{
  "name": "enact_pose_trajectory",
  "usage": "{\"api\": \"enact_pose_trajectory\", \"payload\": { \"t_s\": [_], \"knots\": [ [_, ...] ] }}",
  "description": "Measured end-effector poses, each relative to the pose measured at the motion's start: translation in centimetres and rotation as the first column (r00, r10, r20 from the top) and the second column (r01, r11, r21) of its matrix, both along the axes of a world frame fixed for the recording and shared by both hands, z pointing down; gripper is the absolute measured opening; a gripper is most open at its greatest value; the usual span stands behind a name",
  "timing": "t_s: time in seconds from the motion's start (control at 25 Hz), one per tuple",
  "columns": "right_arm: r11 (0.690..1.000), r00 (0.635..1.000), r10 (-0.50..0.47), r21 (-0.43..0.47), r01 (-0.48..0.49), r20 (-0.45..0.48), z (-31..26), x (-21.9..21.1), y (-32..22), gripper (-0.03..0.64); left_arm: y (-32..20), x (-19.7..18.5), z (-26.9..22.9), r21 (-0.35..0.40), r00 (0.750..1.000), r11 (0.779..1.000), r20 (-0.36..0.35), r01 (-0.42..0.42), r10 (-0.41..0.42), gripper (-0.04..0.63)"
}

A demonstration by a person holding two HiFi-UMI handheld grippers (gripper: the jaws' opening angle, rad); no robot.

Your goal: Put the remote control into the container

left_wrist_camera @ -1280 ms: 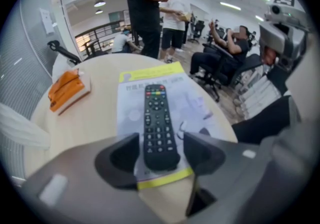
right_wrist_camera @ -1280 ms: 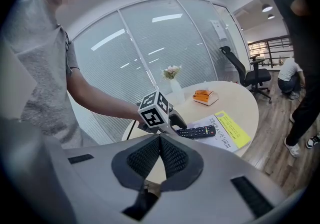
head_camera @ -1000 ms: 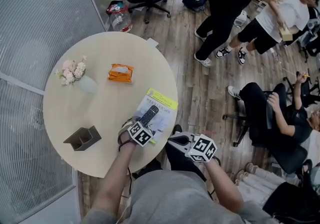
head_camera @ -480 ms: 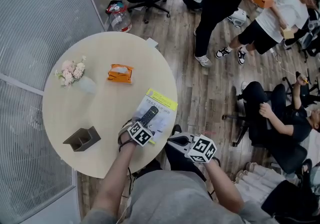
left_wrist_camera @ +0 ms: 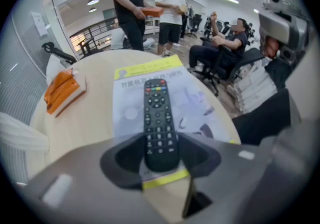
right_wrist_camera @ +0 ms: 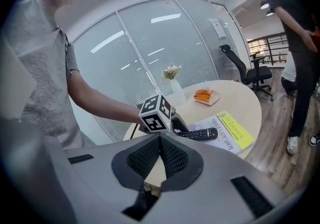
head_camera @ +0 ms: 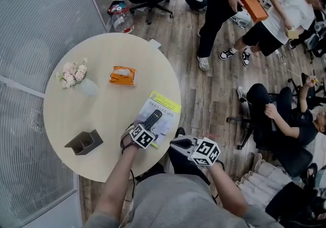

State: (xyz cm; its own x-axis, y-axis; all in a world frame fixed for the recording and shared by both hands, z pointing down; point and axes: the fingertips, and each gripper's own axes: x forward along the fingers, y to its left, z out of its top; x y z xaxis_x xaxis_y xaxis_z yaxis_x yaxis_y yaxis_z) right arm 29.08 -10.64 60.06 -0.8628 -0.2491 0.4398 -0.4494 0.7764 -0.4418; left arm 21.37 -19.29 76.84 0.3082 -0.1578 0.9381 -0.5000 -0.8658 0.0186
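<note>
Been closing the left gripper point(left_wrist_camera: 161, 158) round the near end of the remote control point(left_wrist_camera: 159, 118), flat on the leaflet point(head_camera: 165, 109) — not yet biting. With the right gripper point(right_wrist_camera: 160, 155) clenched, empty. Could tip out of so short a hold before reaching the container point(head_camera: 84, 141) at nine o'clock.

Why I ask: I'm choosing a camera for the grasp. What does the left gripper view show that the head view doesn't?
Only the left gripper view: the left gripper's jaws, which have just been closing, flanking the remote's near end. Only the head view: the container, standing toward the picture's left of the remote, apart from it. Both: the remote lying on a booklet, the orange packet and the round table.
</note>
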Motion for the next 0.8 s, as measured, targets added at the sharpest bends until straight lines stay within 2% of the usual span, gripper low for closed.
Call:
{"api": "enact_pose_trajectory", "payload": {
  "t_s": [0.16, 0.36, 0.52, 0.8],
  "knots": [
    [1.000, 1.000, 0.006, -0.005, -0.006, 0.008, -0.3, 0.1, -0.2, 0.015, 0.0, -0.1, -0.5, -0.029, 0.999, 0.999, -0.039, 0.034, -0.035, 0.204],
    [0.998, 0.997, 0.050, -0.027, -0.049, 0.053, -0.7, 0.5, -0.9, 0.015, 0.1, 0.0, -1.1, -0.041, 0.996, 0.998, -0.078, 0.046, -0.049, 0.204],
    [0.995, 0.990, 0.091, -0.045, -0.087, 0.108, -1.4, 0.6, -1.7, 0.015, 0.2, -0.2, -1.9, -0.046, 0.987, 0.995, -0.127, 0.088, -0.093, 0.204],
    [0.997, 0.992, 0.071, -0.026, -0.069, 0.109, -1.8, -0.4, -2.4, 0.015, -0.2, -1.6, -4.0, -0.043, 0.967, 0.986, -0.194, 0.161, -0.167, 0.204]
  ]
}}
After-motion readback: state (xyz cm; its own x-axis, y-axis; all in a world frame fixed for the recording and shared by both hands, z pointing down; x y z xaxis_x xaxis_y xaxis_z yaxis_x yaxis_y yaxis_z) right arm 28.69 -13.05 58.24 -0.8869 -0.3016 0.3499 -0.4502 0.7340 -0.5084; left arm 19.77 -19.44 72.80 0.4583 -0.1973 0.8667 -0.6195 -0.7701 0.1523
